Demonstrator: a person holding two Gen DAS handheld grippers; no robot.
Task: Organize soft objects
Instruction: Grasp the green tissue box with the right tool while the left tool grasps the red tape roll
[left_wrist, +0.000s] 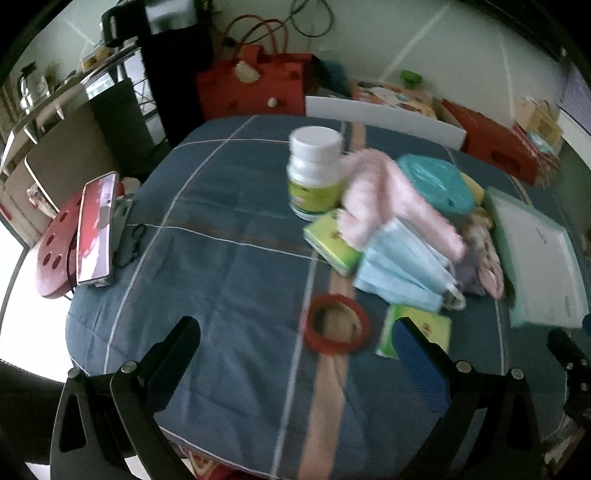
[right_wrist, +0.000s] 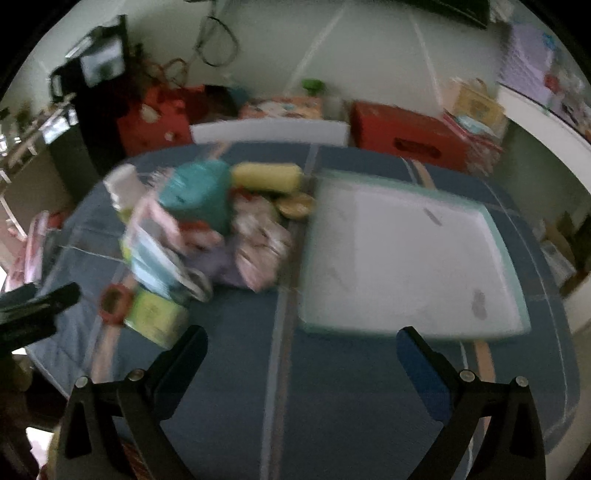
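- Left hand-held gripper (left_wrist: 295, 328) and right hand-held gripper (right_wrist: 301, 341) both hang released, grasping nothing.
- Pink cloth (left_wrist: 384, 199) and face masks (left_wrist: 402, 266) lie heaped ahead-right of the left one, against the pill bottle (left_wrist: 314, 173).
- Risk: tugging cloth could topple that bottle.
- Tray (right_wrist: 406, 254) sits just ahead of the right one.

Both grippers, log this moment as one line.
left gripper: open, empty | right gripper: open, empty | tray: empty | soft pile: untouched beside tray
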